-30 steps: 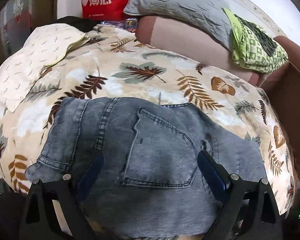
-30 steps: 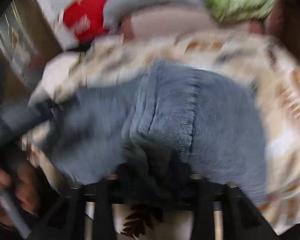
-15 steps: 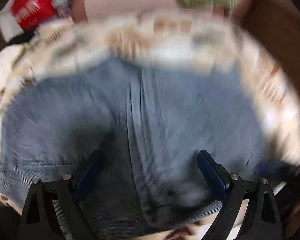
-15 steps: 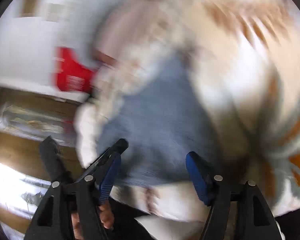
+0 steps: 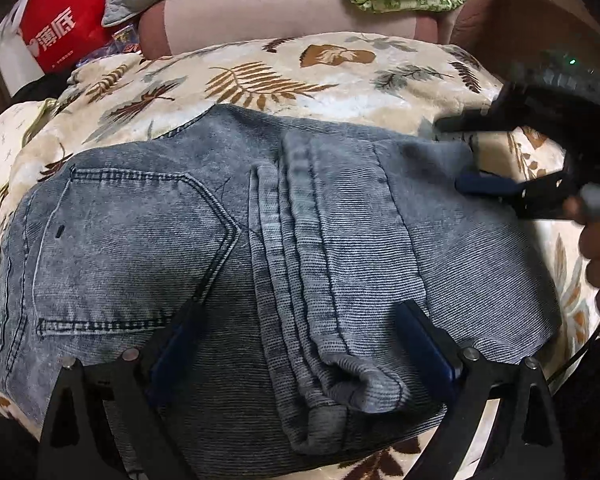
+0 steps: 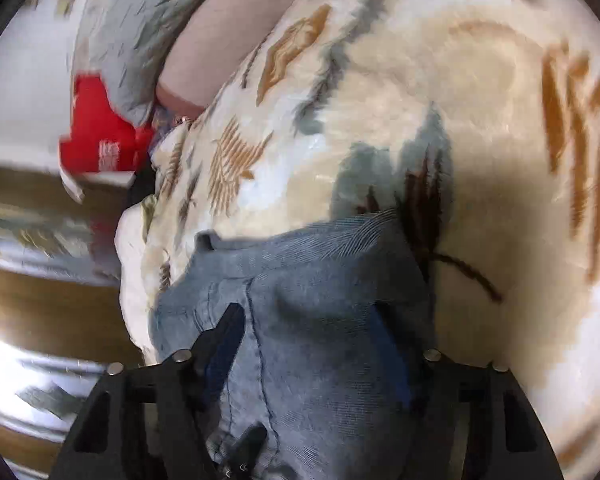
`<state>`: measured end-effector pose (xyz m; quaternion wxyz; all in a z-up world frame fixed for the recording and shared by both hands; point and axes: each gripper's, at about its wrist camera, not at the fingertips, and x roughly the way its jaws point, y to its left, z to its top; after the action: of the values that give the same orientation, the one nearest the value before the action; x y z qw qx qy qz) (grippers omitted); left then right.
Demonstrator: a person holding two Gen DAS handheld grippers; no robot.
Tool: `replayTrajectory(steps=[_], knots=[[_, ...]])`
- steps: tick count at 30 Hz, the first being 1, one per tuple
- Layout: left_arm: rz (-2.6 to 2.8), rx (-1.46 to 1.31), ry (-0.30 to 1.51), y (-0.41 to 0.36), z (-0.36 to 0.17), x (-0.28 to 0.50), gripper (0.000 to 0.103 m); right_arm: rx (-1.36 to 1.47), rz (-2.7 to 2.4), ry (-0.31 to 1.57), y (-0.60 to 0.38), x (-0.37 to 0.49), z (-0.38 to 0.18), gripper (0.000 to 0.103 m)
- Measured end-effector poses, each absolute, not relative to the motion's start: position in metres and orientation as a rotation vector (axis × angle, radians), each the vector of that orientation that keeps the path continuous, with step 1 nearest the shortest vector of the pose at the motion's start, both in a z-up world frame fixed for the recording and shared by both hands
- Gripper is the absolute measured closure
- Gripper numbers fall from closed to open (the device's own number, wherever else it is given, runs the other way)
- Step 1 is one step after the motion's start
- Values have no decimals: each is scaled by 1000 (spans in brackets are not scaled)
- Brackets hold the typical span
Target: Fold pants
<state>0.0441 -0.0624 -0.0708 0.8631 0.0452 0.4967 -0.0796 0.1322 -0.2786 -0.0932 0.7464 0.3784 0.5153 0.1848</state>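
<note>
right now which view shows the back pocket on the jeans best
The left wrist view. The back pocket shows whole there, stitching sharp, on the jeans between left gripper fingers. The right wrist view shows only a bunched end of the jeans, slightly blurred, with no pocket to make out.

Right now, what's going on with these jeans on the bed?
A person is folding grey-blue denim jeans on a cream leaf-print blanket. The jeans lie in a compact folded bundle, back pocket up. The left gripper is open, its fingers spread over the near edge of the denim. The right gripper, also open, sits at the bundle's right end with fabric between its fingers, not clamped.
</note>
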Motion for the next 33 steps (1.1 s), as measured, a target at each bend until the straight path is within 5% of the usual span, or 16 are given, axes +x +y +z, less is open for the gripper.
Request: replayTrajectory(steps=[6, 12, 20, 26, 33], knots=[[-184, 90, 1027, -61, -71, 43, 5, 810, 444, 1026, -272, 88, -47, 35], [-226, 65, 1036, -56, -61, 45, 6, 850, 382, 1091, -277, 51, -95, 33], [-42, -307, 781, 66, -2, -21, 5, 647, 363, 955, -262, 20, -55, 32], [233, -718, 767, 182, -35, -65, 5, 551, 350, 913, -253, 7, -56, 32], [185, -968, 805, 215, -66, -46, 6, 530, 346, 889, -246, 8, -53, 32]])
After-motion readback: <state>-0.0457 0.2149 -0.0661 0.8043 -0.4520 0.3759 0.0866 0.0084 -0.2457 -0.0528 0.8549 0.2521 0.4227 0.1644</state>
